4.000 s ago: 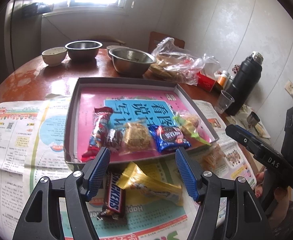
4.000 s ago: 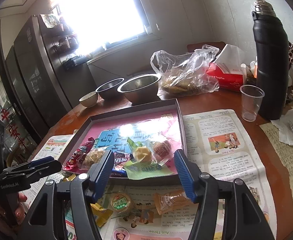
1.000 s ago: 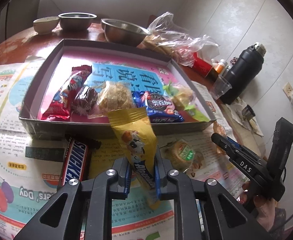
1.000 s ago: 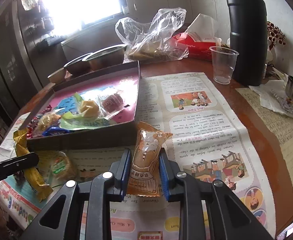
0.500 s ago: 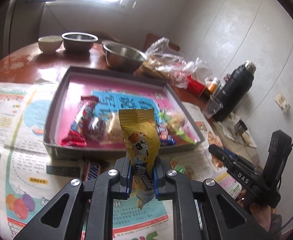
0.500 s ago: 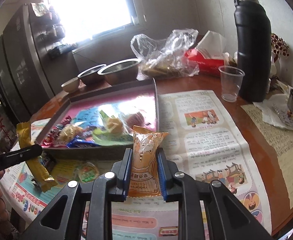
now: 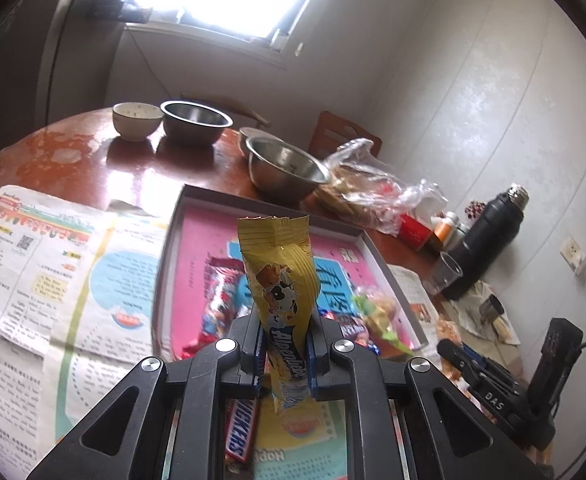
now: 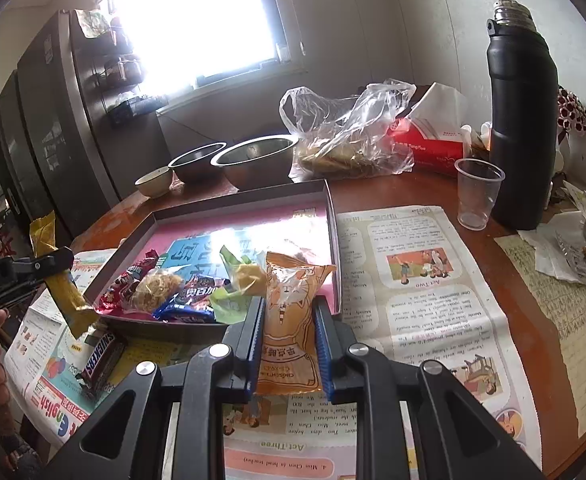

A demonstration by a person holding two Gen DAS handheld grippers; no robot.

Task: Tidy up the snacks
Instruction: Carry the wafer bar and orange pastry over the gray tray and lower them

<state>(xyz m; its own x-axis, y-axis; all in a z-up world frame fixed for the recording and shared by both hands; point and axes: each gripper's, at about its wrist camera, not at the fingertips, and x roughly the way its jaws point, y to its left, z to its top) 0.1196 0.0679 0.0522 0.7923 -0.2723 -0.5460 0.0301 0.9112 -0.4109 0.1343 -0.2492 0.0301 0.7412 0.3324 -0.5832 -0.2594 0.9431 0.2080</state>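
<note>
On the round table sits my shallow tray [image 8: 331, 216], pink inside, with a row of wrapped snacks [image 8: 181, 286] along its near edge. My left gripper [image 7: 285, 344] is clamped on a yellow candy packet [image 7: 281, 276], held upright above the tray's near side. My right gripper [image 8: 287, 338] pinches an orange snack bag [image 8: 293, 300] just before the tray. Beyond it stand two empty steel bowls [image 8: 253, 156]; a chocolate bar [image 8: 101, 360] lies outside on the newspaper [image 8: 413, 280]
</note>
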